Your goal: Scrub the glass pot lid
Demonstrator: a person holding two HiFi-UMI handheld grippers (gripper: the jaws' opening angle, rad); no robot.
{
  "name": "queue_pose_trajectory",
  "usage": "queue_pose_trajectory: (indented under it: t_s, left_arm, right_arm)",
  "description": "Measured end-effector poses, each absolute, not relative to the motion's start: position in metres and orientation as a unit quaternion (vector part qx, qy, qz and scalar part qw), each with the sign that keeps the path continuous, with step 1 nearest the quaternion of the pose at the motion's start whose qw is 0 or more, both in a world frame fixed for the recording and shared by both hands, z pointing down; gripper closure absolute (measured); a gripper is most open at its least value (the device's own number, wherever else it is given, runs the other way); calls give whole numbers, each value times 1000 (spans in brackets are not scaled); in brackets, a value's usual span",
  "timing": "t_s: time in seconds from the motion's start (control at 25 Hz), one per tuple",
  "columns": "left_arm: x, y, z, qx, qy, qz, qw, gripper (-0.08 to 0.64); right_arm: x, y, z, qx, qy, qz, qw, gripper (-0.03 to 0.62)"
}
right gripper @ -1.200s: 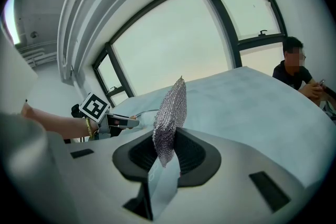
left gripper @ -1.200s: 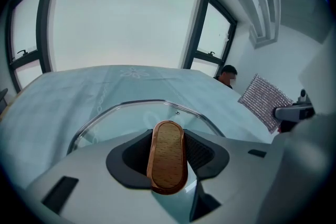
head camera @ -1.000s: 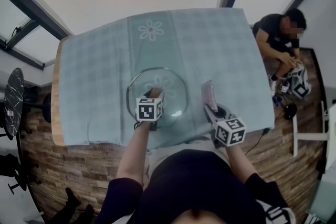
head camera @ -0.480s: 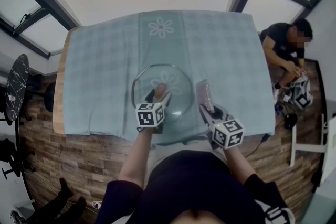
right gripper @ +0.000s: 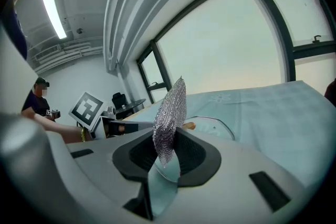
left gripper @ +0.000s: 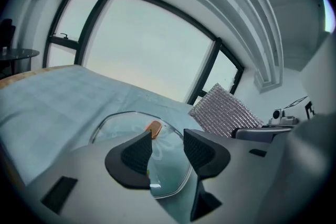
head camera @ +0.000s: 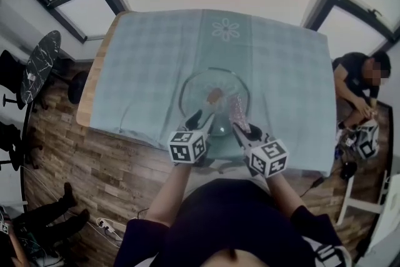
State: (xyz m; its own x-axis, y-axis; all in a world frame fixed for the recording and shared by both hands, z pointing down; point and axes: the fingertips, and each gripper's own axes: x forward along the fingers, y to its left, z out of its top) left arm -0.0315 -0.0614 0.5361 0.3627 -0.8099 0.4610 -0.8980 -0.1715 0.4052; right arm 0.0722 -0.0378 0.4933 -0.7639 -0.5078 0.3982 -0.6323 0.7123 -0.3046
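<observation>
The fingers (left gripper: 137,153) of the left gripper (left gripper: 167,150) stand apart, with a clear gap between their ribbed pads. The near rim of the glass pot lid (left gripper: 131,126) runs through that gap; neither pad can be seen pressing on it. The fingers (right gripper: 191,156) of the right gripper (right gripper: 165,153) are clamped on a silvery mesh scouring pad (right gripper: 170,110), which stands up edgewise out of the jaws.

In the head view the glass pot lid (head camera: 197,87) lies dome up near the middle of the table (head camera: 94,87), on a teal checked tablecloth (head camera: 144,65). Its orange-brown knob (head camera: 214,95) sits on top, at the centre of the glass.

The left gripper (head camera: 199,119) meets the lid at about 7 o'clock on its rim. The right gripper (head camera: 245,130) is at about 4 o'clock. Its scouring pad (head camera: 237,109) lies over the rim there and points toward the knob; whether it touches the glass cannot be told.

A white flower print (head camera: 226,29) on the cloth is at 12 o'clock from the lid, near the far edge. A seated person (head camera: 356,81) is off the table at 3 o'clock. A round black table (head camera: 39,69) stands on the wooden floor at 9 o'clock.
</observation>
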Motion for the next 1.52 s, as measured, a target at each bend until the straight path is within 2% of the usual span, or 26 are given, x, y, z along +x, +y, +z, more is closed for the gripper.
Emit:
queue_pose_trajectory:
  t_s: [0.2,0.4,0.96,1.52]
  left_arm:
    - [-41,-24,507,746,-591,23,306,482]
    - [-38,19,492,733,-612,9,296,546]
    - [-18,136,495,716,-631,10,299,557]
    - [10,170,488,721,-631,6,286,557]
  right_arm:
    - [60,-8,480,288,-925,205,139,508]
    - [66,24,470,279,-929,204,132,508]
    - [74,119,465,245,-944,177,131,509]
    - [90,161,451,237,-953,149,113,511]
